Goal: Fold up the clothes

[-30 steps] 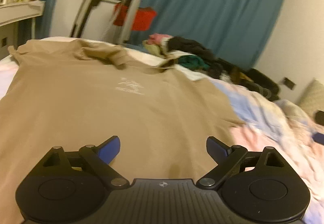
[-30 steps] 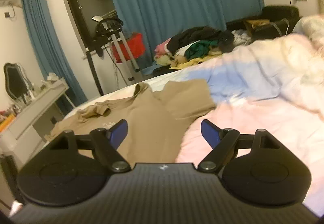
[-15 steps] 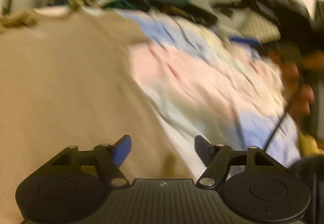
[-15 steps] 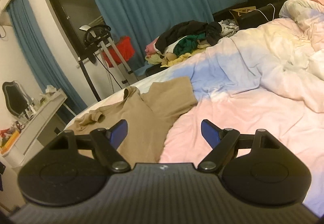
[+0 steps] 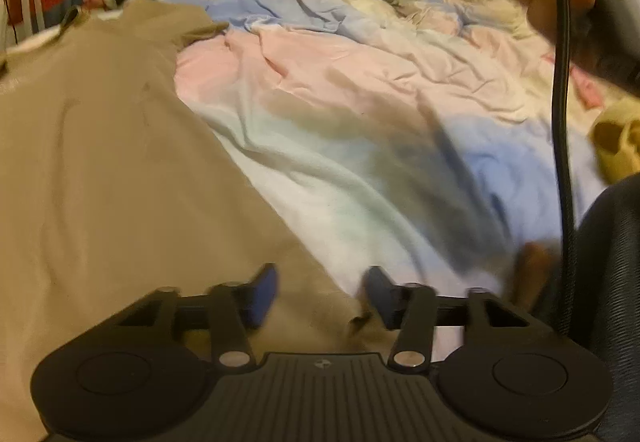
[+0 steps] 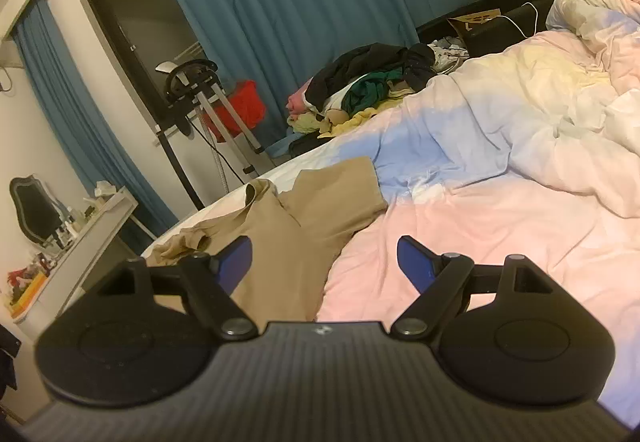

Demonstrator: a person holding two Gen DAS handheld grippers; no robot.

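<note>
- Left wrist view: left gripper at bottom centre, fingers apart and holding nothing, low over the lower-right corner of the tan shirt, which fills the frame's left half on the pastel duvet.
- Right wrist view: right gripper spread wide and empty; shirt centre-left; clothes pile upper centre.

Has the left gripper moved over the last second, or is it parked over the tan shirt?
Yes. The left gripper swung right and down: it was over the middle of the tan shirt and now sits at its bottom right hem, beside the pastel duvet.
</note>
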